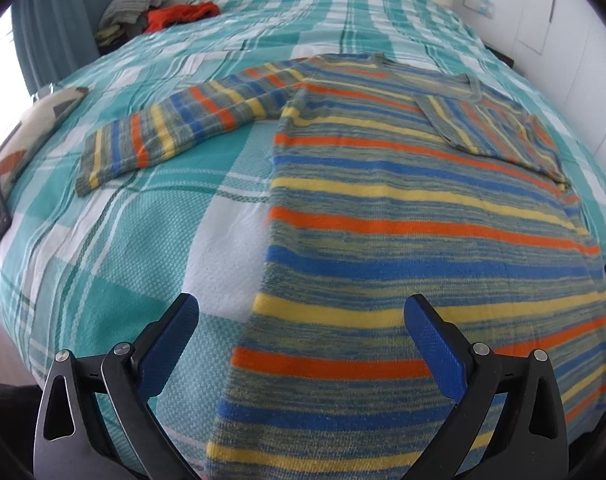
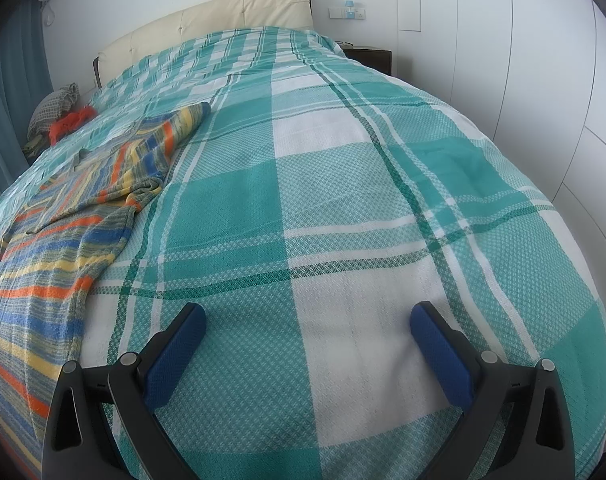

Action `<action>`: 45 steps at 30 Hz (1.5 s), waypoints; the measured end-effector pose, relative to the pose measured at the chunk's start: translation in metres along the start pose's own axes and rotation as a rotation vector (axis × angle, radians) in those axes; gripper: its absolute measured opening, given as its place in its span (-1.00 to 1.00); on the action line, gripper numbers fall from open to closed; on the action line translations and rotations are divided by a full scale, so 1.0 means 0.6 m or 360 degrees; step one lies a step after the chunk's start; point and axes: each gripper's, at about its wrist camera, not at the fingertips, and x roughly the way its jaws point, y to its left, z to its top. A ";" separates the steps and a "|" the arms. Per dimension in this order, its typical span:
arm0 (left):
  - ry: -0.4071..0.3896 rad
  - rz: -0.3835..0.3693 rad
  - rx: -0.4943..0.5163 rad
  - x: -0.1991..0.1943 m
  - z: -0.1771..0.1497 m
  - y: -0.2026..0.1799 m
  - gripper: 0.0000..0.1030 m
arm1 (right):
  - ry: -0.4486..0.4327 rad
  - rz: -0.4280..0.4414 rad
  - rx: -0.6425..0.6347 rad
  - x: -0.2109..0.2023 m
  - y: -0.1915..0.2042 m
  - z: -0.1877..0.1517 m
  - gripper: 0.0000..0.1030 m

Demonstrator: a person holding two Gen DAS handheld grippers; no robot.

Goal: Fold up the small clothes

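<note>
While spread wide w/ nothing pinched, left gripper [image 1: 301, 312] hovering over striped sweater [image 1: 415, 216] hem at near edge of bed [image 2: 343, 208]; one sleeve out flat, other folded across chest; right gripper [image 2: 307, 320] likewise spread, over bare plaid cover

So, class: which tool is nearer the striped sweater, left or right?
Left. The left tool hangs open directly over the striped sweater at its hem. The right tool is open over the bare checked bedspread, with the sweater off to its left.
</note>
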 end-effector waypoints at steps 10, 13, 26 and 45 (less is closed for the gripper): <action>0.0027 -0.0032 -0.0097 0.001 0.001 0.022 0.99 | 0.0000 0.0001 0.0001 0.000 -0.001 0.000 0.97; 0.0000 -0.0055 -0.0173 -0.009 0.006 0.042 0.99 | 0.0000 0.0001 0.0001 0.000 -0.001 0.000 0.97; 0.0000 0.0108 -0.0868 0.084 0.173 0.414 0.89 | -0.0001 -0.0007 -0.0005 0.000 0.000 0.000 0.97; -0.0341 -0.0411 0.0135 -0.086 0.391 0.008 -0.92 | -0.0001 -0.0058 -0.0046 0.000 0.006 0.000 0.97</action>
